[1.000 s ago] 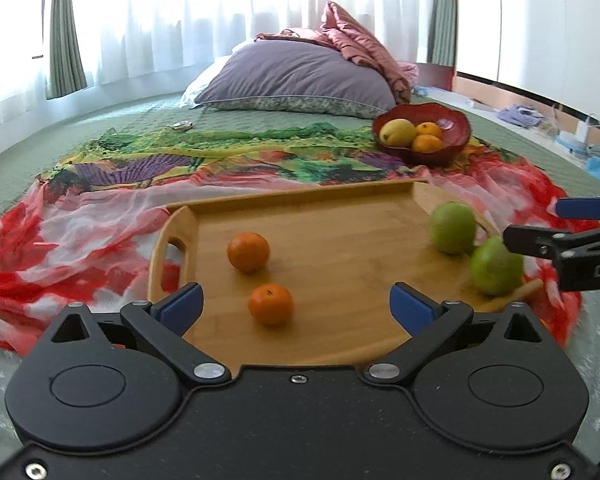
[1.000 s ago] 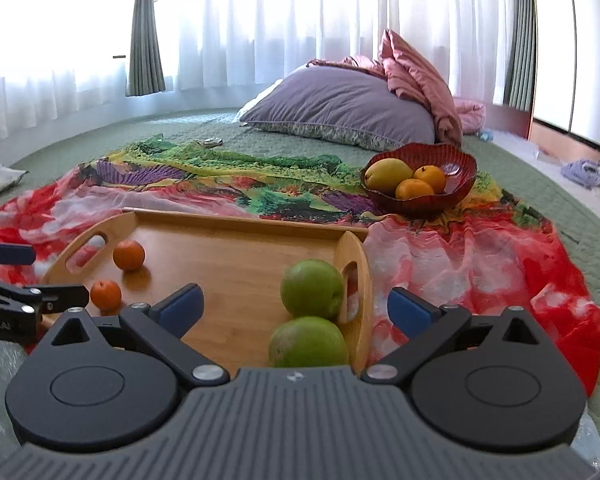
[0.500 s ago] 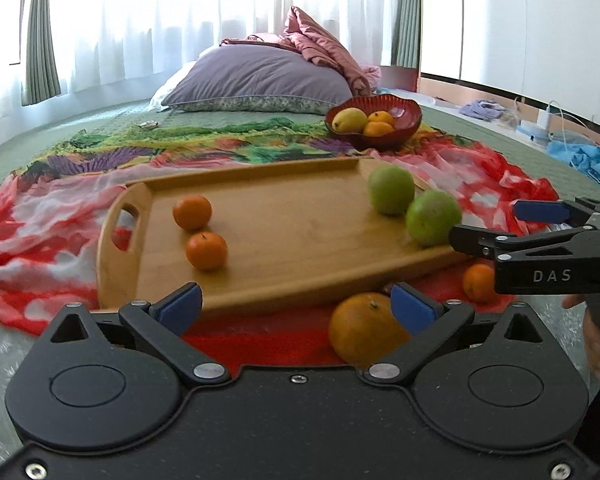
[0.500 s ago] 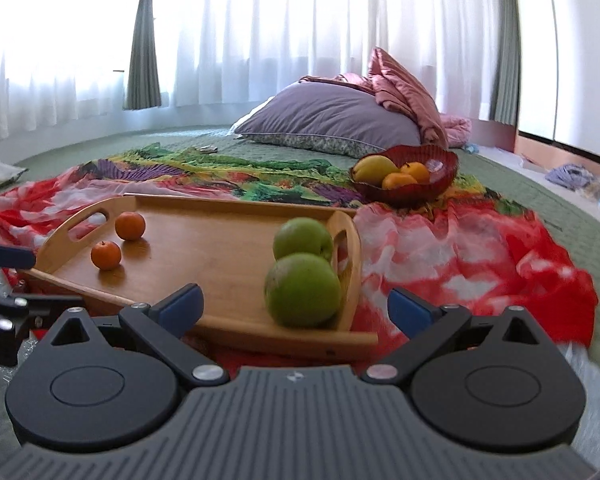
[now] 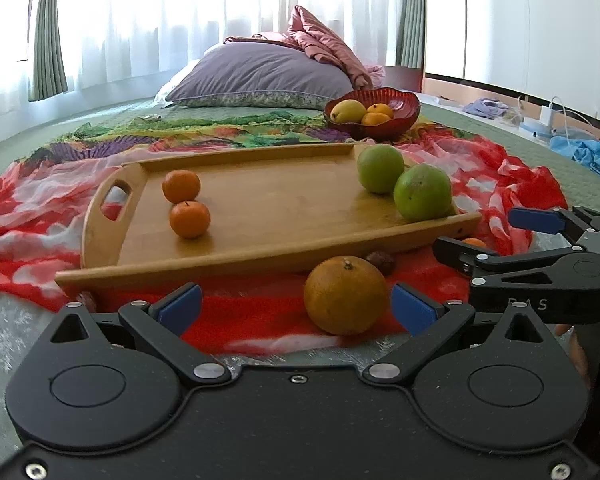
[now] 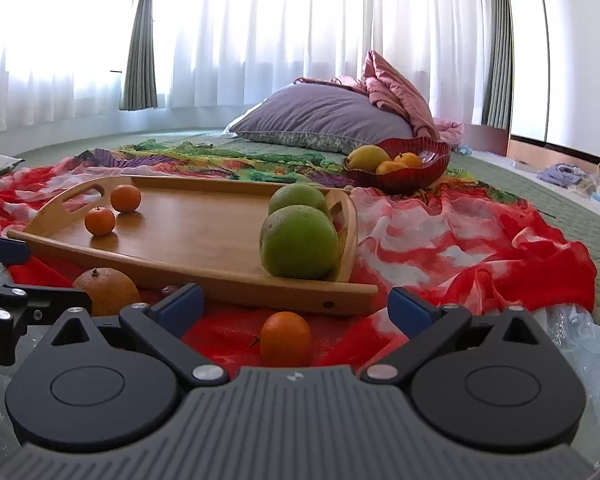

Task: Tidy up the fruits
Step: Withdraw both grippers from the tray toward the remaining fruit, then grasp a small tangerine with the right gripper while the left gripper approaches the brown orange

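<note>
The left gripper point(image 5: 296, 306) has its blue-padded fingers point(image 5: 180, 307) spread wide and empty; a large orange point(image 5: 345, 295) sits on the red cloth between them, nearer the right pad, at lower centre of the left wrist view. The right gripper point(image 6: 294, 306) is likewise spread and holds nothing, with a small mandarin point(image 6: 285, 338) lying low in the frame between its fingers. A dark, small fruit point(image 5: 380, 262) rests just behind the orange, too small to identify.

Farther out, the wooden tray point(image 5: 260, 216) carries two mandarins point(image 5: 189, 219) at its left end and two green fruits point(image 5: 422, 192) at its right. The red bowl point(image 5: 396, 120), upper right of centre, holds a yellow fruit and two oranges.

By my reading the sorting is partly done: the loose pieces on the cloth in front of the tray still want placing.
</note>
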### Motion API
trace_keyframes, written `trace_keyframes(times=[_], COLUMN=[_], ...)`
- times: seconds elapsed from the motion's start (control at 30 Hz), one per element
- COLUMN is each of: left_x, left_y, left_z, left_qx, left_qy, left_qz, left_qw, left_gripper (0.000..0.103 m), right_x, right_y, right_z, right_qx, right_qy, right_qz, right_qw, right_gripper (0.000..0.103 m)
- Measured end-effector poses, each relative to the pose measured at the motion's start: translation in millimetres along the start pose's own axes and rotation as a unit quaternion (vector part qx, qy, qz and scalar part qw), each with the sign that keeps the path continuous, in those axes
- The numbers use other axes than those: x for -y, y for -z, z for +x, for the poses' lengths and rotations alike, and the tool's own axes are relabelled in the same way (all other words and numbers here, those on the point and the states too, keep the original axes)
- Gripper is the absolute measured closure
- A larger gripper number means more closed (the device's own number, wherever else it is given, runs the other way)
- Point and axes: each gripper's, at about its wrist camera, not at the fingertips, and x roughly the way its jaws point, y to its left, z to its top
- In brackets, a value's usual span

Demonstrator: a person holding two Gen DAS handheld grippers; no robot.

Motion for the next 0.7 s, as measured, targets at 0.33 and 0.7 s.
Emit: trace_keyframes(times=[0.33,0.7], left_x=[9,17], left_y=[1,0], left_z=[5,9], left_qx=[-0.003,-0.018], left_qy=[0.007,0.023], left_qz=[-0.007,0.000], left_qw=[0.9999,0.9996], left_gripper=[0.019,0.047], right_x=[-3,-3], right_y=[9,14], right_z=[1,-4], right_qx=[0.008,0.023], right_qy=[-0.010,-0.016], right_qz=[-0.010,-0.014], right_qw=[1.000,1.000], right_gripper=[0.008,0.037])
